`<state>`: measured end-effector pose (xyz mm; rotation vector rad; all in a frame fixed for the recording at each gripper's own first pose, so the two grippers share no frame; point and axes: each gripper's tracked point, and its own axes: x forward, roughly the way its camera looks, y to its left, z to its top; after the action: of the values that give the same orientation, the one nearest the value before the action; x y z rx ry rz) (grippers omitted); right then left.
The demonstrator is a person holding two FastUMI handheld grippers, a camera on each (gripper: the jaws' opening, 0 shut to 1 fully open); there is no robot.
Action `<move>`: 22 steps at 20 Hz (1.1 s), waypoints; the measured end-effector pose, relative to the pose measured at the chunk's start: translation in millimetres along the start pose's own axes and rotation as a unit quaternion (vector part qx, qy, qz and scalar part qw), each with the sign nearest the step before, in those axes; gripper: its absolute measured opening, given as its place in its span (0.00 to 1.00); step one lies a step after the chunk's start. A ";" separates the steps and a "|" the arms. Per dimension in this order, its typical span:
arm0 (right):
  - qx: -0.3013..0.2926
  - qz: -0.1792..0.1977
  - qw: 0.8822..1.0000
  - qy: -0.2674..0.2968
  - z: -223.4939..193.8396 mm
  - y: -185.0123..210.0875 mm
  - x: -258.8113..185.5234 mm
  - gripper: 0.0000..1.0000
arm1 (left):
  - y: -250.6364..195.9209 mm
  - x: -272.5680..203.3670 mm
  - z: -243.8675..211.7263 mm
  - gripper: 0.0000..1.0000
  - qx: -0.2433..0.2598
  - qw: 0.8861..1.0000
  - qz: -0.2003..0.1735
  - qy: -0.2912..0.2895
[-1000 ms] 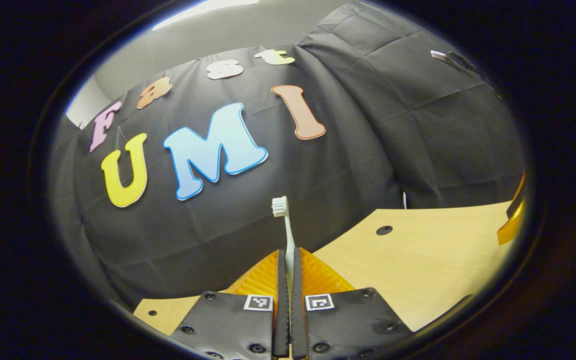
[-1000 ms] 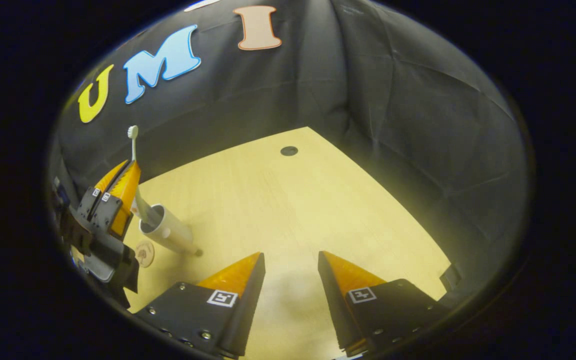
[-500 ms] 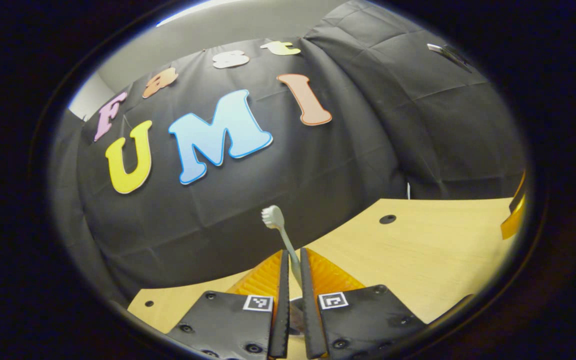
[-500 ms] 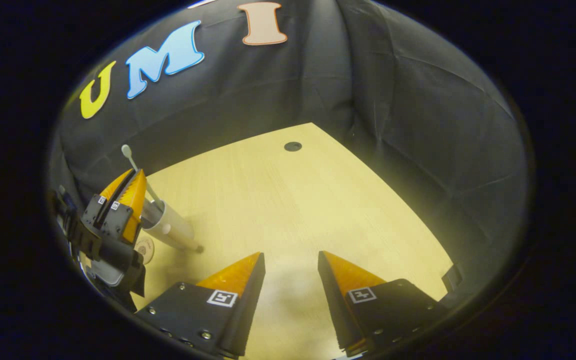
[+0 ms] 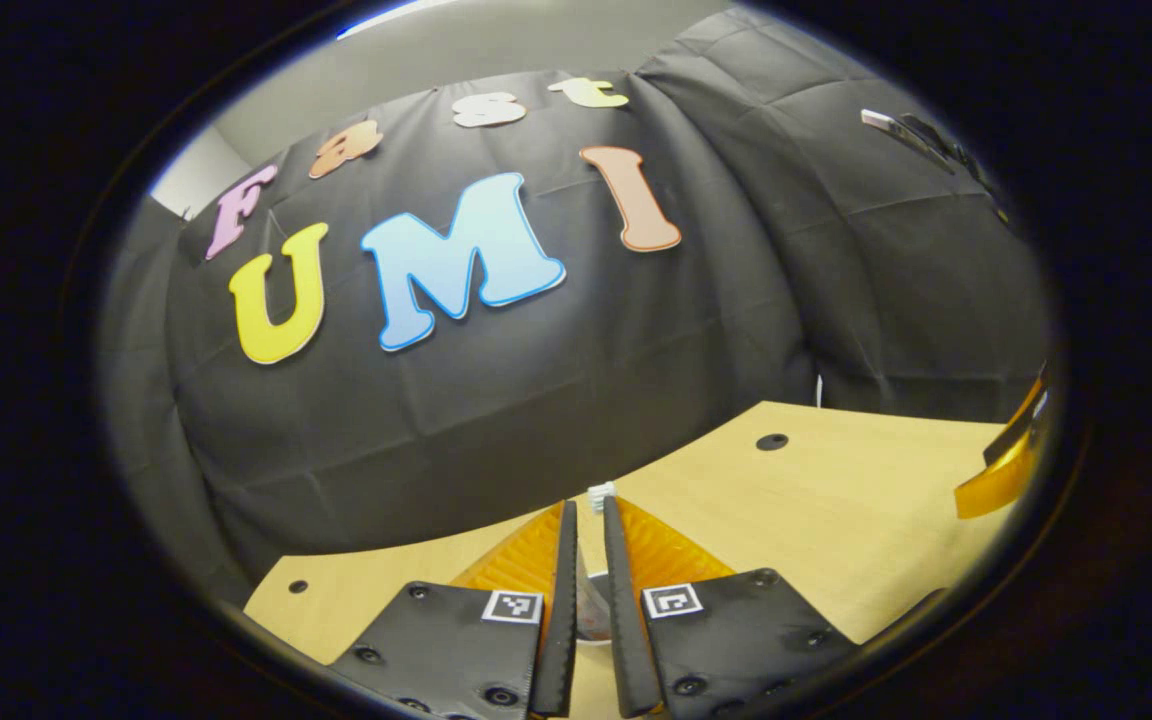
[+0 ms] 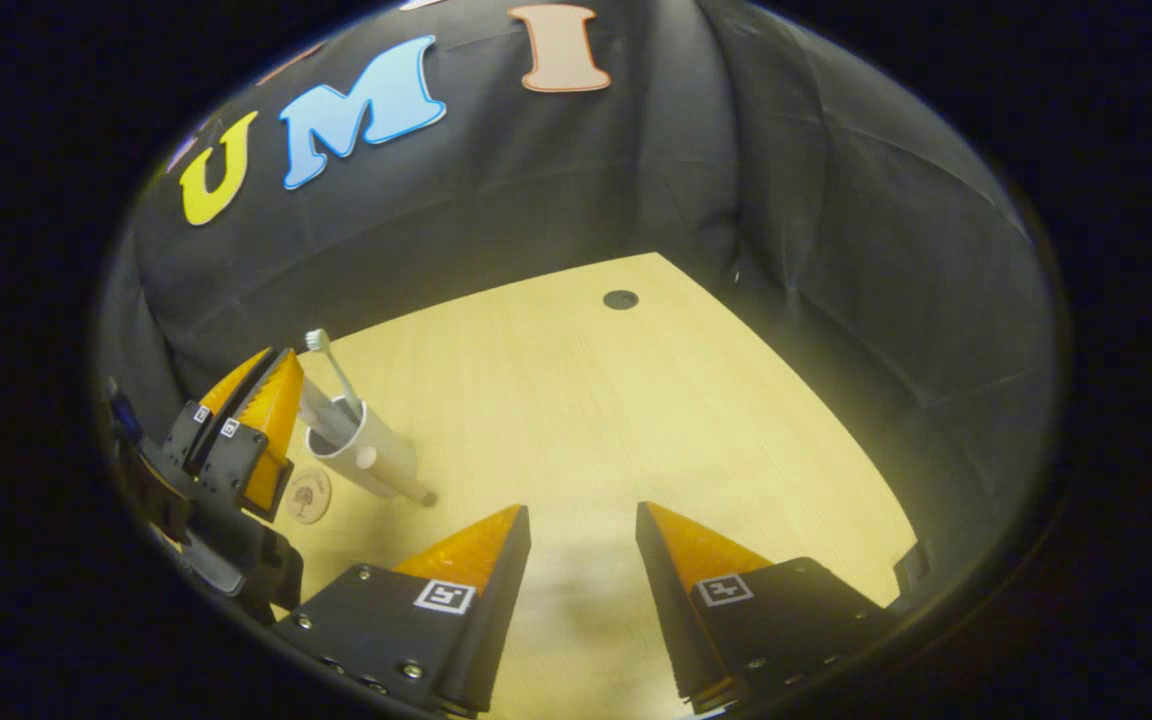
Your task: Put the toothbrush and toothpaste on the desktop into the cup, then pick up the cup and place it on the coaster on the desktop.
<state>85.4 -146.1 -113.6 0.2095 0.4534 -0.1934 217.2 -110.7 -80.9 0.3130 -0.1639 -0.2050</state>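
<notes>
Toothbrush (image 6: 334, 372) now dropped into the cup (image 6: 368, 458), standing tilted with bristle head up above the rim; a second ago clamped high in the left gripper (image 5: 584, 520), half a second ago loosened and leaning between its fingers. In the left gripper view only the white bristle tip (image 5: 601, 494) pokes up just past the fingertips, well lower than before. Left jaws slightly apart, a narrow gap, nothing pinched. In the right gripper view, left gripper (image 6: 266, 375) just beside the cup's rim, on its left. Right gripper (image 6: 576, 520) unchanged, jaws wide apart and holding nothing, hovering over bare desktop (image 6: 636, 420). Counts: one toothbrush, one cup, one coaster (image 6: 308, 495), two grippers, one toothpaste tube (image 6: 321, 415) seemingly in the cup beside the brush, hard to tell at this size. Also one dark round hole (image 6: 620, 299) in the desktop in the right gripper view, two holes in the left gripper view (image 5: 771, 441) and (image 5: 298, 586). Cup pale, smooth, cylindrical, with a small round mark on its side. Coaster a flat light wooden disc with a dark print, lying on the desktop just left of the cup, whether touching cannot tell. Desktop light wood grain, matte. Booth wall (image 6: 836, 230) black cloth, creased in squares. Gripper fingers wedge-shaped with ribbed inner faces, black bases with square markers and screws.
</notes>
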 end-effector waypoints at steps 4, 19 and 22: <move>-0.015 0.025 1.000 -0.004 4.6 17.6 -0.8 0.65 | 15.7 -16.3 9.3 0.22 -0.010 1.000 0.010 -0.008; -0.210 0.149 0.966 0.018 12.6 83.1 4.7 0.65 | 58.6 -97.6 1.5 0.51 -0.064 0.996 0.045 0.053; -0.253 0.171 0.952 0.028 14.8 98.6 9.8 0.65 | 65.7 -110.6 -4.1 0.72 -0.075 0.994 0.049 0.068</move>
<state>122.9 -56.3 -89.6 -0.2126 0.5001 0.2719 122.6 -23.6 -77.7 0.1687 -0.0290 -0.0984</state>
